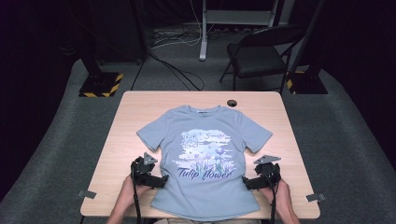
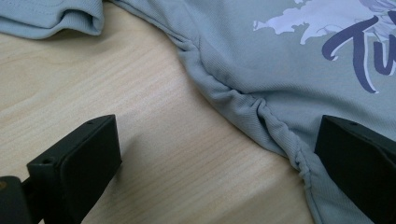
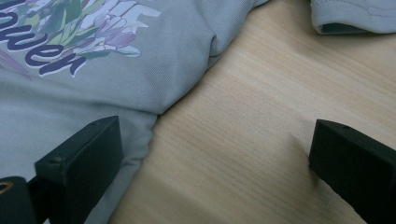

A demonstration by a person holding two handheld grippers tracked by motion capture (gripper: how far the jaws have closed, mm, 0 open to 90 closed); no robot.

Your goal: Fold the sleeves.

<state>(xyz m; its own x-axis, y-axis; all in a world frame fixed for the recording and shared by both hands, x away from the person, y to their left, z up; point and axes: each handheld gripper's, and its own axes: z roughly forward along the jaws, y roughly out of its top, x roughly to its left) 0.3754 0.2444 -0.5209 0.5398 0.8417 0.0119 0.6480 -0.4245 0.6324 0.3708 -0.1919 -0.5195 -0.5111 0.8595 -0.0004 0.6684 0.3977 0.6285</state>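
Note:
A pale blue T-shirt (image 1: 205, 154) with a "Tulip flower" print lies flat, front up, on the wooden table (image 1: 135, 107), collar away from me. My left gripper (image 1: 163, 181) stands open at the shirt's left side seam (image 2: 243, 107); one jaw is over bare wood, the other over the cloth. My right gripper (image 1: 244, 181) stands open at the right side seam (image 3: 154, 116), likewise with one jaw over the cloth and one over the wood. Nothing is held in either. The shirt's hem hangs near the front table edge.
A small round black hole (image 1: 232, 102) sits near the table's far edge. Beyond the table stand a folding chair (image 1: 261, 51), a stand with striped base (image 1: 100, 84) and loose cables on grey carpet. Tape tabs (image 1: 87, 194) mark the front corners.

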